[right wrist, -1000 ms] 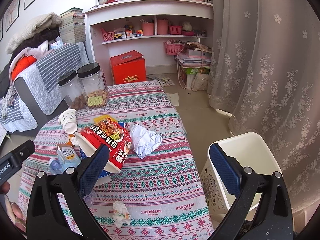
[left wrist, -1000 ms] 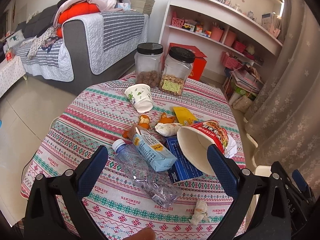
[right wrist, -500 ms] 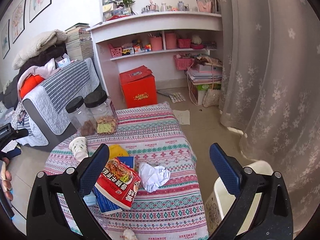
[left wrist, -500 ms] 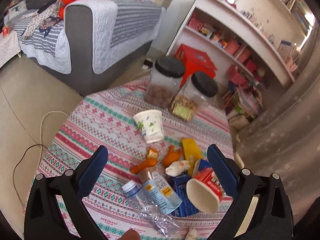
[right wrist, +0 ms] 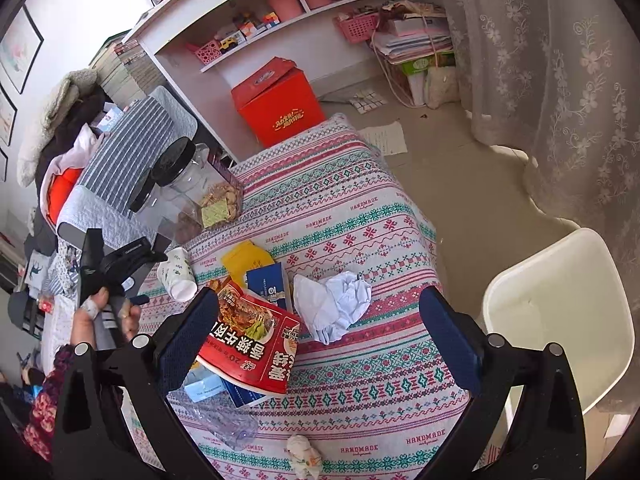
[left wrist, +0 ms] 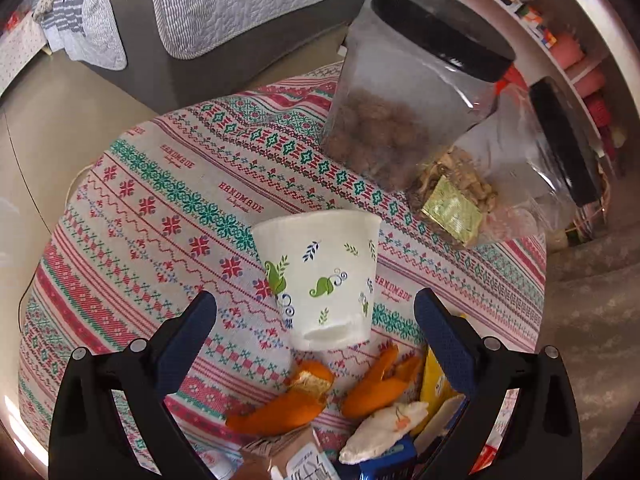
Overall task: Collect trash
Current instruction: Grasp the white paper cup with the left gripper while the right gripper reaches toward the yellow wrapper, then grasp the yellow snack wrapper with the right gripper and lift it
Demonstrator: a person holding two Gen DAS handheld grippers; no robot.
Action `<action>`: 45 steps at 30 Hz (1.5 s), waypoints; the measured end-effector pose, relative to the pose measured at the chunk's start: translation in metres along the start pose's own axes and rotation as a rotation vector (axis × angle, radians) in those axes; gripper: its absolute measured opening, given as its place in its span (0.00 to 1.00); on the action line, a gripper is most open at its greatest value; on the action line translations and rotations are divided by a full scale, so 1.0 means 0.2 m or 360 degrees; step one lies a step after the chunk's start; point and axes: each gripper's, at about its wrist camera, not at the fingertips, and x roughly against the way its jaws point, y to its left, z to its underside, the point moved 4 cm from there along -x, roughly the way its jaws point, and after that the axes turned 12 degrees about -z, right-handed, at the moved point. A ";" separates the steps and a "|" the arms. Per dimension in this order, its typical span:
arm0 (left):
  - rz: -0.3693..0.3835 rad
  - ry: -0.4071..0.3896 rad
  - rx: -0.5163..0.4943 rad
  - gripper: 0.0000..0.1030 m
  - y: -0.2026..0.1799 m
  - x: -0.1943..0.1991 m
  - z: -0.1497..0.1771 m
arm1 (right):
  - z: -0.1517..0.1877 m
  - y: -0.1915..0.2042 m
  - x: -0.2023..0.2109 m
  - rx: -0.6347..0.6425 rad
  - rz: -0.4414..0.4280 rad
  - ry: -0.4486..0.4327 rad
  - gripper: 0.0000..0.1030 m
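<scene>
The left tool (left wrist: 316,312) is held spread wide above a paper cup (left wrist: 324,276) lying on its side on the table (left wrist: 160,216), nothing pinched, orange peel (left wrist: 280,408) just beside. The right tool (right wrist: 320,320) is likewise spread, above a red noodle bowl (right wrist: 252,344) and crumpled paper (right wrist: 336,304); a white bin (right wrist: 560,320) is seen beside the table.
</scene>
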 end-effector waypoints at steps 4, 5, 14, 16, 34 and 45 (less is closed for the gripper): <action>-0.0065 0.0044 0.0026 0.93 -0.02 -0.14 -0.07 | 0.00 0.00 -0.03 0.0046 0.0047 0.0025 0.93; -0.0057 0.0057 0.0035 0.86 -0.02 -0.17 -0.08 | 0.00 -0.01 -0.03 0.0050 0.0061 0.0032 0.93; 0.0224 -0.0231 -0.0134 0.51 0.07 0.28 0.12 | -0.04 0.01 -0.09 0.0069 0.0038 0.0068 0.93; 0.0374 -0.0352 -0.0147 0.51 0.15 0.53 0.24 | -0.09 0.06 -0.15 0.0107 0.0013 0.0126 0.93; 0.0506 -0.0584 -0.0150 0.54 0.49 0.87 0.51 | -0.02 0.55 -1.35 0.0930 0.0364 0.1160 0.89; 0.0489 -0.0483 -0.0128 0.55 0.50 0.76 0.50 | 0.05 0.39 -1.53 0.0766 0.0350 0.1455 0.68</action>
